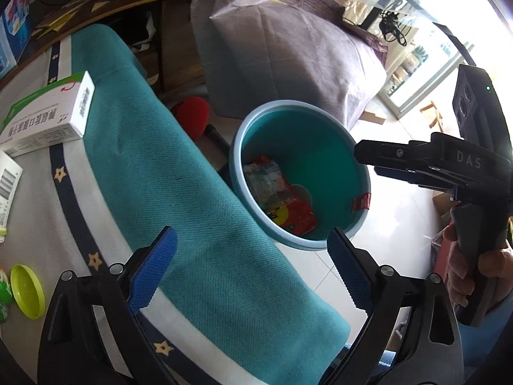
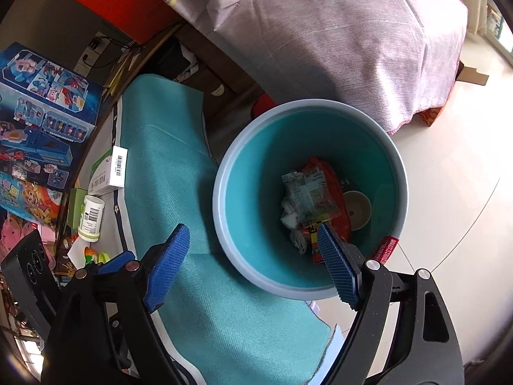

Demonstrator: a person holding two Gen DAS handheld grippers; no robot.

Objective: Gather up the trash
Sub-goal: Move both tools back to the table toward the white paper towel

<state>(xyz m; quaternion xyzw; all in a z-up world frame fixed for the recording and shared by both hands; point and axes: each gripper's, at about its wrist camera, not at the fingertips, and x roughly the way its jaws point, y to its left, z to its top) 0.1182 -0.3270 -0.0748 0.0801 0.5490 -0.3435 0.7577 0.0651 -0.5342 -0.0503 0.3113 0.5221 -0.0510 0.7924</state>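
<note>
Right wrist view: round teal bin (image 2: 311, 128) holds crinkled wrappers (image 2: 311, 195).

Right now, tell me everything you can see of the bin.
The bin is a round, open-topped bucket, apparently plastic: pale blue rim, teal inside. It stands upright on the pale floor beside the teal cloth. Inside lie a red wrapper, crumpled packaging and a pale cup. A red label sits at its rim.

A home: covered sofa (image 2: 336, 32), toy boxes (image 2: 38, 122), tiled floor (image 2: 449, 176)
</note>
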